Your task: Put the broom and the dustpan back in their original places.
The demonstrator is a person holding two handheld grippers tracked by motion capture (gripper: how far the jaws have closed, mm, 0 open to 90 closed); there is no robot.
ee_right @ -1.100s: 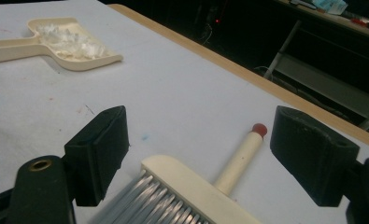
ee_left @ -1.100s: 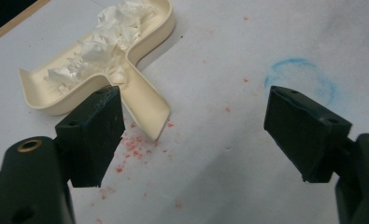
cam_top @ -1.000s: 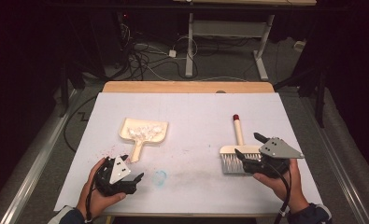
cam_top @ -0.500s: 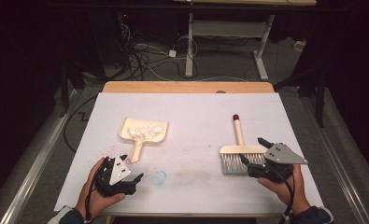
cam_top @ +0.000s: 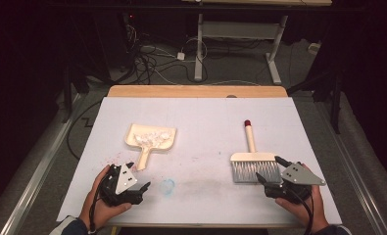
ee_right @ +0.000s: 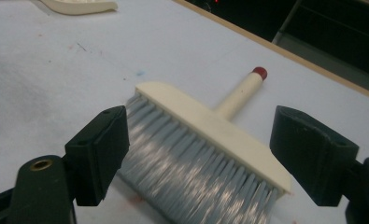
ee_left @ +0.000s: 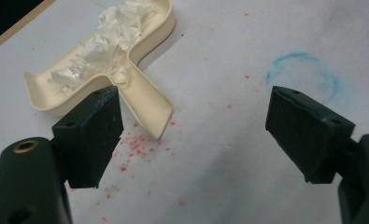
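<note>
One dustpan (cam_top: 151,139) holding crumpled paper (cam_top: 152,138) and one brush (cam_top: 253,161) lie well apart on the tabletop (cam_top: 205,117). The left gripper (cam_top: 137,188) gapes wide near the dustpan's handle; the right gripper (cam_top: 269,171) gapes wide at the brush's bristles.

— What's around you?

— Your bench (cam_top: 308,122) has a white top with a wooden strip (cam_top: 196,91) along its far edge. Beyond it, the room is dark.

— And the floor?

— Grey floor (cam_top: 240,63), with tangled cables (cam_top: 152,56) lying on it. A white-legged table frame (cam_top: 240,32) stands behind. A metal rail (cam_top: 39,171) runs along your left.
</note>
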